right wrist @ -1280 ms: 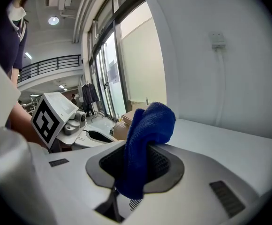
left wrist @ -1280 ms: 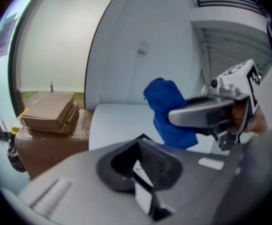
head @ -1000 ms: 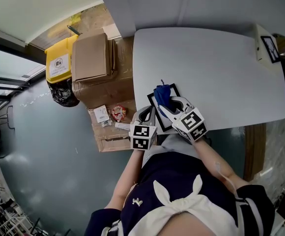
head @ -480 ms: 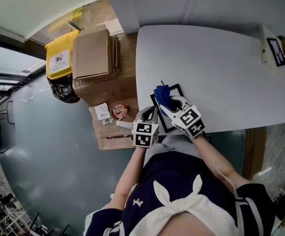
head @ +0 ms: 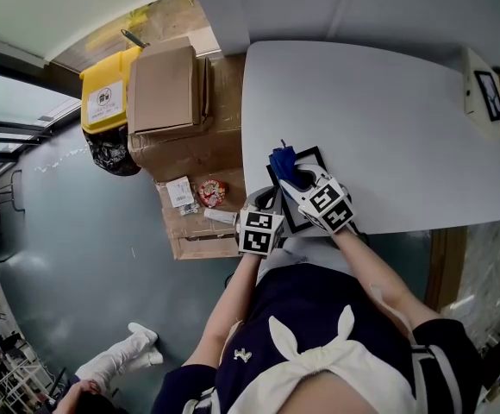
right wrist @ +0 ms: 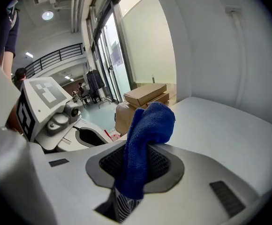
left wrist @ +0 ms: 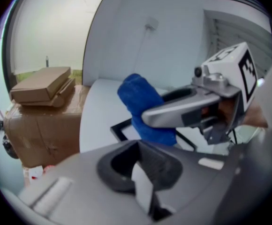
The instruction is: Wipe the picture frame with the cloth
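Right tool [head: 302, 184] is clamped on the blue cloth [head: 282, 162], holding it over the frame [left wrist: 119, 129] at the tabletop's [head: 379, 119] near edge. Left tool [head: 263, 203] is closed on nothing, just left of the frame.

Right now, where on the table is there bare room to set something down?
Bare: the table beyond and right of the picture frame, up to the small stand at the far right corner. Crowded: the near left edge, where frame, cloth, left gripper and right gripper bunch.
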{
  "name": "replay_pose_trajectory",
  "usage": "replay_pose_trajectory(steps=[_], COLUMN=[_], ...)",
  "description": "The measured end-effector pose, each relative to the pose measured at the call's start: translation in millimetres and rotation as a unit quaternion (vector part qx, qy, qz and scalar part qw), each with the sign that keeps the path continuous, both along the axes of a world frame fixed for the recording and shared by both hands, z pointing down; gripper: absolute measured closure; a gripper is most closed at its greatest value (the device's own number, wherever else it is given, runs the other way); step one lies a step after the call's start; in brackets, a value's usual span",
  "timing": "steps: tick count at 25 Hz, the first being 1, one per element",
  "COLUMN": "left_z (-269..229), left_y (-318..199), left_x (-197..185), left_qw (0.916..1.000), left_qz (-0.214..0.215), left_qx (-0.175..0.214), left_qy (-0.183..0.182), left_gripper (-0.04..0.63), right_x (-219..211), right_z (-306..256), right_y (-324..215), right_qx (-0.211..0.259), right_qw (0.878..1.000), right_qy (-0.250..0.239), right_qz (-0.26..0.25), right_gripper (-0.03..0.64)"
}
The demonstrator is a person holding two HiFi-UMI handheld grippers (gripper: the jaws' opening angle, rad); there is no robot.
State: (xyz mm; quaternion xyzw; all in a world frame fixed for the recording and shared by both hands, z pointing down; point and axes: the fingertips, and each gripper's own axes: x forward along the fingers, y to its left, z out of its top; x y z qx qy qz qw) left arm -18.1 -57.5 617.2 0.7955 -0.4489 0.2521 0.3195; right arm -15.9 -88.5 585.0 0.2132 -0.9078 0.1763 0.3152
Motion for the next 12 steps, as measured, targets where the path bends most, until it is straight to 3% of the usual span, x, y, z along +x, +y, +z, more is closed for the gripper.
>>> replay_pose_trajectory(steps=[12], left_z=[14.7], left_y=[-0.2], left_x=[4.4], left_qw=[0.9998], left_qz=[0.004], left_qx=[-0.013], left_qy=[-0.017], left_gripper=[0.594], right_x=[-6.2], right_z=[35.9], right_y=[-3.9], right_qx=[-0.014], right_qw=[0.998], right_qy=[0.048], right_qz=[-0.035], right_gripper=[0.525])
